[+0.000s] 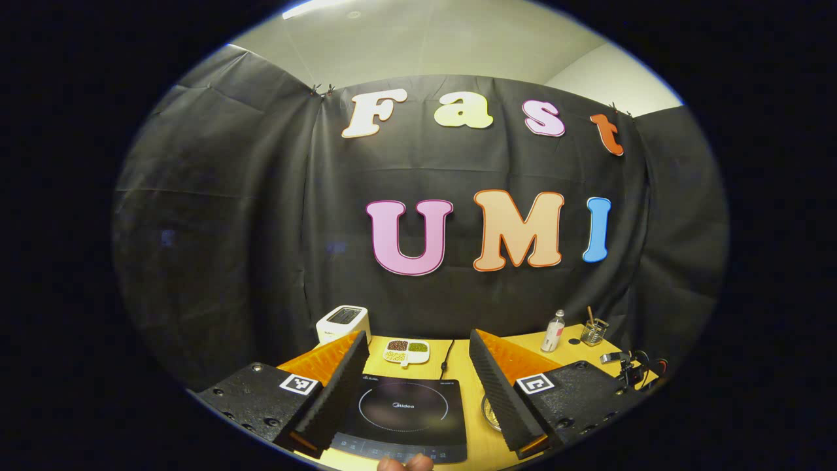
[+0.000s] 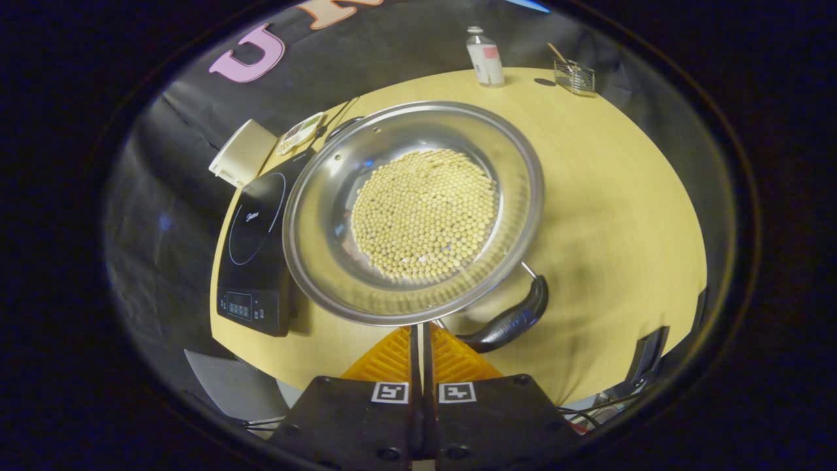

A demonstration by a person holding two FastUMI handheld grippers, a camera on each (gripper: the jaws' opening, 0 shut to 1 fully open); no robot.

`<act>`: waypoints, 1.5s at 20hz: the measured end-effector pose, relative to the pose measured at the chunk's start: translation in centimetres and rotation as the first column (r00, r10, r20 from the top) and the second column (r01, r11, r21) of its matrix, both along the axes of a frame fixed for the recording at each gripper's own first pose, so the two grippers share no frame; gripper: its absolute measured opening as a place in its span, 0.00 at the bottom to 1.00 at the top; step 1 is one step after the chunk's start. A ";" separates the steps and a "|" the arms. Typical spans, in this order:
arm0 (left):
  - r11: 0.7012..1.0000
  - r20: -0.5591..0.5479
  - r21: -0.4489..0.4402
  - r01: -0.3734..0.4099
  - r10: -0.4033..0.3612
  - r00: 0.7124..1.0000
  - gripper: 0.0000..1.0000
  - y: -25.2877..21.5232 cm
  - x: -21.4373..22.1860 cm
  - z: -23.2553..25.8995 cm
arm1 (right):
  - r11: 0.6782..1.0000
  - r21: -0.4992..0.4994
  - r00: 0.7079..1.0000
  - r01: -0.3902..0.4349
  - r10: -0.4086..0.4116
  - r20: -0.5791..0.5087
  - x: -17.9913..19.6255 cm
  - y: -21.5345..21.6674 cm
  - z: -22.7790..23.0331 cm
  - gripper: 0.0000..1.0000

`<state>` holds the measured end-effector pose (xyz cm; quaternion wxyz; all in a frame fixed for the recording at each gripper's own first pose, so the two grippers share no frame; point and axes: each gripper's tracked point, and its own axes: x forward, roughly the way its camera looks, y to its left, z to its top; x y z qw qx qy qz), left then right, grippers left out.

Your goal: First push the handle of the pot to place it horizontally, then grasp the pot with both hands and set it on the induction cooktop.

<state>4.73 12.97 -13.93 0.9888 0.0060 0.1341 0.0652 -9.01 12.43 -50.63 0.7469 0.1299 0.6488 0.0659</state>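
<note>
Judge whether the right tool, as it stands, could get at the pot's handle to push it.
Probably yes. The right tool is closed, just short of the pot rim, and the handle lies close beside it on the bare table, with nothing between them. A small sideways move should meet it.

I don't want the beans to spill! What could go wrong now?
1. The pot holds many loose beans, so tipping it during the lift could spill them.
2. The right gripper, closed at the rim beside the handle, may slip off the thin edge.
3. The left gripper is open above the induction cooktop, away from the pot, so a lift now would probably be one-sided.
</note>
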 end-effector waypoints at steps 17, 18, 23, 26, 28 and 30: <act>0.992 -0.061 0.117 -0.051 0.059 0.996 0.99 -9.7 -0.2 0.9 | 0.998 0.059 0.998 0.004 -0.007 0.056 8.1 -9.4 -2.5 0.03; 0.990 -0.072 0.132 -0.043 0.053 0.996 1.00 -9.8 -0.2 1.0 | 0.998 0.058 0.998 0.007 -0.011 0.061 8.3 -9.5 -2.6 0.00; 0.983 -0.104 0.183 0.025 -0.006 0.995 0.97 -10.6 -0.1 1.2 | 0.998 0.047 0.996 0.042 -0.046 0.081 9.2 -9.9 -2.8 0.00; 0.987 -0.114 0.153 0.055 -0.038 0.993 1.00 -11.2 0.2 0.5 | 0.999 0.024 0.994 0.046 -0.048 0.093 9.0 -10.3 -2.2 0.03; 0.990 -0.127 0.110 0.085 -0.071 0.989 1.00 -11.5 0.3 -0.5 | 0.999 -0.005 0.993 0.046 -0.045 0.106 8.7 -10.8 -1.5 0.03; 0.991 -0.149 0.060 0.117 -0.107 0.983 1.00 -11.6 0.3 -2.0 | 0.998 -0.023 0.990 0.067 -0.063 0.125 8.6 -11.2 -0.4 0.03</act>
